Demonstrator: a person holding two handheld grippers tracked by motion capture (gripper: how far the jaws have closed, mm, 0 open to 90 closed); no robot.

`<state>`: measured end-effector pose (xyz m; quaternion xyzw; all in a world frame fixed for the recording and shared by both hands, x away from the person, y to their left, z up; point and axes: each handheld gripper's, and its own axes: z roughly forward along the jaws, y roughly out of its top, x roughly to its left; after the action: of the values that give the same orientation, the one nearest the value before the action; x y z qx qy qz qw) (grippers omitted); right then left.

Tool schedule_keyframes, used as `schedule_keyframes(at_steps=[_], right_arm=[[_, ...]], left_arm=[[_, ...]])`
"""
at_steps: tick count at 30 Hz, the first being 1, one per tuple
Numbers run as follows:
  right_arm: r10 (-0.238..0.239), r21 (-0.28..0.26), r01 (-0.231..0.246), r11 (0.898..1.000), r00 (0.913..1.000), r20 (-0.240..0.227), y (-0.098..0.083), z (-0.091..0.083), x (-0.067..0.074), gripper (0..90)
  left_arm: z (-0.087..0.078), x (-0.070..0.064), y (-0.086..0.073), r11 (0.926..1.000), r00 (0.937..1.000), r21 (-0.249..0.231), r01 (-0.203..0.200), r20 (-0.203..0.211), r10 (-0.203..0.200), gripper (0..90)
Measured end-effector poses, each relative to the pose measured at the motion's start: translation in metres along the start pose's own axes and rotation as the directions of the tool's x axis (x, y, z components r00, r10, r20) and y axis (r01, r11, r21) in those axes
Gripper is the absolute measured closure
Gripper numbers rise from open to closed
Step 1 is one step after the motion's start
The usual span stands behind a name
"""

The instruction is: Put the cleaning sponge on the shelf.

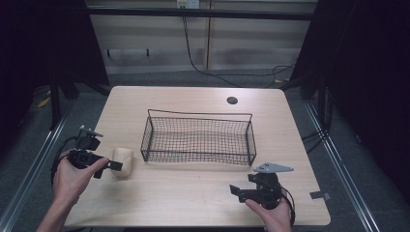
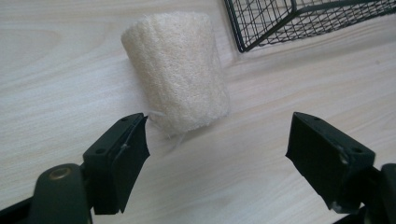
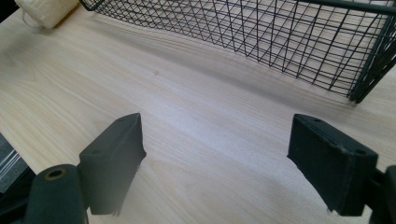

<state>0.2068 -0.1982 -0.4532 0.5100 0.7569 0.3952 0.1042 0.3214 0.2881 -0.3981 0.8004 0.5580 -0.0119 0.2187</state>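
Fibrous sponge roll and wire basket on a pale wood-grain table

The left gripper (image 2: 217, 140) has its jaws spread wide and empty, the cream, coarse-fibred sponge roll (image 2: 180, 70) lying just ahead of them, beside the corner of the black wire-mesh basket (image 1: 198, 140). The right gripper (image 3: 217, 154) is likewise wide open over bare table (image 3: 187, 121), holding nothing.
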Motion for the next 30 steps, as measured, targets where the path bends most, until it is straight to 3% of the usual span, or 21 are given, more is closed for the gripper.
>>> schedule_keyframes(at_steps=[4,10,14,30], right_arm=[[0.0,0.004,0.0,1.0,1.0,0.002,0.0,0.0,0.0,17.9],[0.0,0.009,0.0,1.0,1.0,0.003,0.0,0.0,0.0,18.0],[0.0,0.011,0.0,1.0,1.0,0.001,0.0,0.001,0.0,18.0],[-0.002,0.018,0.002,1.0,1.0,-0.001,0.0,0.002,0.0,18.0]], left_arm=[[0.001,-0.001,0.003,1.0,0.9999,0.003,0.008,-0.007,-0.008,19.8],[0.008,0.004,0.013,0.9977,0.9995,0.062,0.027,-0.02,-0.026,19.7],[0.011,0.008,0.017,0.9964,0.9991,0.075,0.038,-0.021,-0.036,19.8],[0.028,0.014,0.029,0.9918,0.9978,0.111,0.064,0.012,-0.066,19.6]])
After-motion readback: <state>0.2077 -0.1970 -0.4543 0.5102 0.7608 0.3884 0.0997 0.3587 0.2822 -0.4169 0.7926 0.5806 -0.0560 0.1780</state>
